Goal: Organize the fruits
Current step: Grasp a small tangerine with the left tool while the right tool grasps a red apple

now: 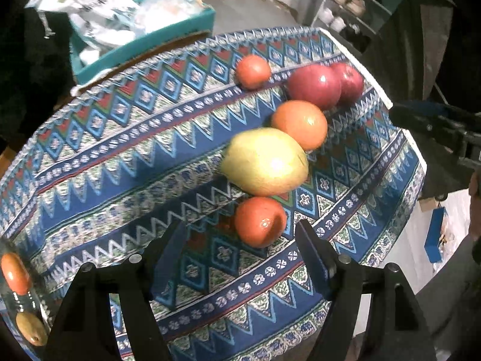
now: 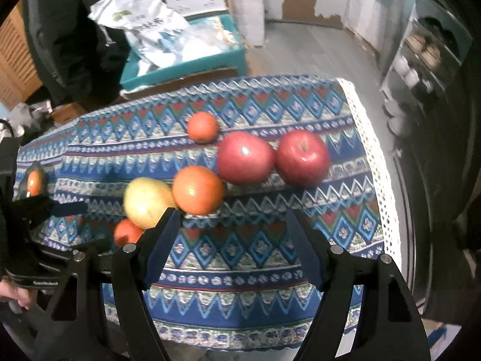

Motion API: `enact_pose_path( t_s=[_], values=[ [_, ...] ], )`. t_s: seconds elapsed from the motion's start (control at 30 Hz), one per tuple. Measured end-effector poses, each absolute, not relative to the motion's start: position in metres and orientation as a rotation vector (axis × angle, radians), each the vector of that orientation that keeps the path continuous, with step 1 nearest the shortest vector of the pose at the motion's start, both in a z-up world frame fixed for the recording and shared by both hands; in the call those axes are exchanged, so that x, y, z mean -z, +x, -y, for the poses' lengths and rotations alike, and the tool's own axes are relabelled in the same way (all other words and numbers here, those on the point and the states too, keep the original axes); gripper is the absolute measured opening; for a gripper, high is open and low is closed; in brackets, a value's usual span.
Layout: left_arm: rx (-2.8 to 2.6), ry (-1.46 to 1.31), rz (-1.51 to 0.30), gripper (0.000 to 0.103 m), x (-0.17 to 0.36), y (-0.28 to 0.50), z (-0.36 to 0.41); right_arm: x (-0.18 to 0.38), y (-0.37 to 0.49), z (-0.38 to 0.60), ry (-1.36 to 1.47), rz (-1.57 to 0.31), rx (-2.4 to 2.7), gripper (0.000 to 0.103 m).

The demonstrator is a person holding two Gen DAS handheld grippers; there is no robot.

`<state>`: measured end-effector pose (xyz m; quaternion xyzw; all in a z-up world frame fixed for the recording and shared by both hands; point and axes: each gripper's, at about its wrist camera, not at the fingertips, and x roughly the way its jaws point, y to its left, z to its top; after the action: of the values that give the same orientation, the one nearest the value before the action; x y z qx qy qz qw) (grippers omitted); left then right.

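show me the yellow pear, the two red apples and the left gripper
yellow pear (image 1: 266, 162), left wrist view, middle of its skin
two red apples (image 2: 245, 156), right wrist view, front of the left-hand apple
left gripper (image 1: 240, 258), left wrist view, midway between its open fingertips

The left gripper (image 1: 240, 240) hangs above the table with its jaws spread wide and nothing between them — its two blue-padded fingers (image 1: 170, 258) angle forward and down. The right gripper (image 2: 231, 231) is likewise spread, empty, tilted down from the near edge. In the right wrist view the left gripper's dark body shows at the left edge, with a bit of the person's hand (image 2: 13, 296) below it — bare skin gripping the handle.
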<state>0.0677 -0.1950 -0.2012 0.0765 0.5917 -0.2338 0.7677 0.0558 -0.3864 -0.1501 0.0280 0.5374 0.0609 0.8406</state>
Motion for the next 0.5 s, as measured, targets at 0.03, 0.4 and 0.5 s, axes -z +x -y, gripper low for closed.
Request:
enact_pose_path(
  t_s=[0.03, 0.4, 0.5],
  values=[
    [0.511, 0.172, -1.293, 0.076, 0.205, 0.069, 0.198, 0.153, 0.056, 0.390, 0.066, -1.142, -0.122, 0.075],
    [0.520, 0.184, -1.362, 0.076, 0.240, 0.075, 0.211, 0.164, 0.061, 0.404, 0.098, -1.165, -0.098, 0.075],
    [0.523, 0.186, -1.360, 0.076, 0.244, 0.076, 0.215, 0.166, 0.063, 0.406, 0.103, -1.167, -0.096, 0.075]
  ],
)
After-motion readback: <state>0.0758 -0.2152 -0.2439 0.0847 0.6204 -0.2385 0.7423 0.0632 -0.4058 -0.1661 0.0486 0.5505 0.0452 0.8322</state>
